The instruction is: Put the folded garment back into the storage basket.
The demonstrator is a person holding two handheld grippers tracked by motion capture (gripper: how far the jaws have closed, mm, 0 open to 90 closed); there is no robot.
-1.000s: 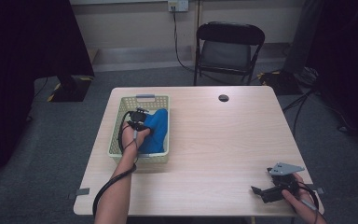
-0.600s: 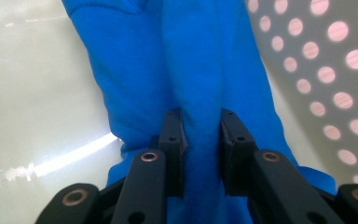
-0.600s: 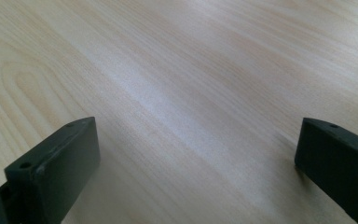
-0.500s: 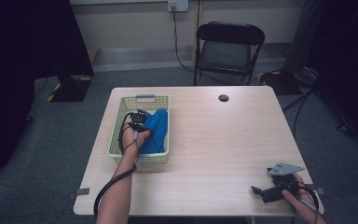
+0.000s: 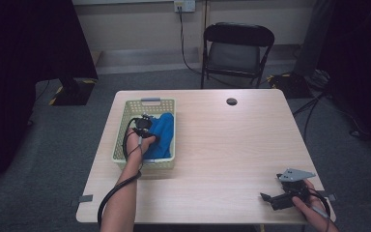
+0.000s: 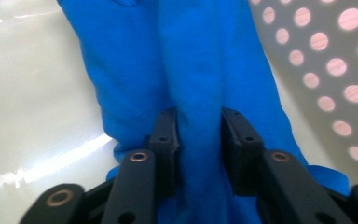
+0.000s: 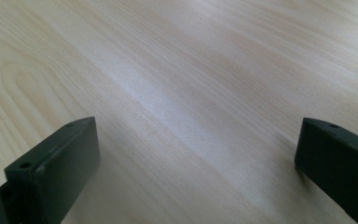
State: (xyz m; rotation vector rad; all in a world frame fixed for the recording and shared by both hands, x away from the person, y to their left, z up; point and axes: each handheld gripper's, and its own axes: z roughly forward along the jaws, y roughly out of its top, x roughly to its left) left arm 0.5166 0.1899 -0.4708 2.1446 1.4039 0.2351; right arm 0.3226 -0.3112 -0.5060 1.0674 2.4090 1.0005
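Note:
A bright blue cloth [image 5: 163, 133] lies in a pale yellow perforated basket [image 5: 125, 118] on the left half of the table. My left gripper [image 5: 147, 129] is down inside the basket, shut on a raised fold of the blue cloth [image 6: 199, 93], which is pinched between its two black jaws. Its gripper [image 6: 199, 133] points along the cloth towards the basket wall [image 6: 326, 60]. My right gripper [image 5: 270, 199] rests low at the table's near right corner, open, with bare wood between its fingertips [image 7: 198, 149].
A small dark round thing [image 5: 231, 101] lies near the far edge of the wooden table [image 5: 232, 145]. A black folding chair [image 5: 236, 48] stands behind the table. Cables trail on the floor at the right.

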